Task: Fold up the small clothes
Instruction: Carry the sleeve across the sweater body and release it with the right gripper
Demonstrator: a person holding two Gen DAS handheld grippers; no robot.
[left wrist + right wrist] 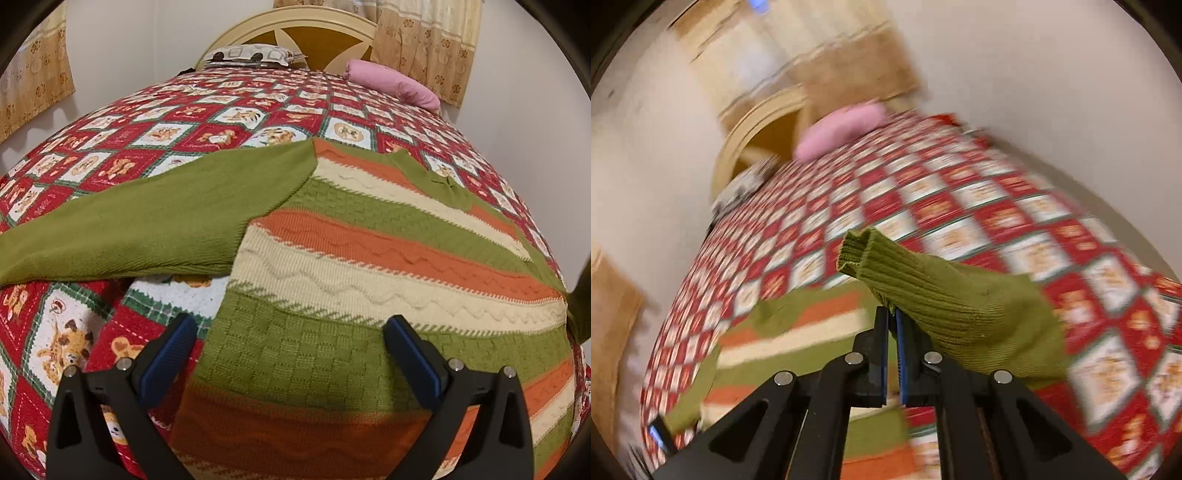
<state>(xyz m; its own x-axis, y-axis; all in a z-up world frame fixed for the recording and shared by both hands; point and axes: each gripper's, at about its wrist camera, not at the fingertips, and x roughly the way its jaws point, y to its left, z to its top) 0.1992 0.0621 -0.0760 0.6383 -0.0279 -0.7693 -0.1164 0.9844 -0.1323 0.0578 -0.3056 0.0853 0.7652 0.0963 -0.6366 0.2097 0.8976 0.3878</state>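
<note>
Folding looks barely begun: the striped sweater [369,266] lies spread on the bed [166,122], 1 green sleeve [155,221] still stretched out sideways. The right claw [892,317] is clamped on the other sleeve's cuff [886,266], lifted above the quilt, while the left claw [290,345] hangs wide open, empty, over the hem.

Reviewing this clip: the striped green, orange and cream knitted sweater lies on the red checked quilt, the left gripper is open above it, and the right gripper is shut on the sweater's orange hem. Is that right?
Not quite. The right gripper is shut on the ribbed green sleeve cuff, not an orange hem, as the right wrist view shows. The rest holds: the striped knitted sweater lies on the red checked quilt, and the left gripper is open above it.
</note>
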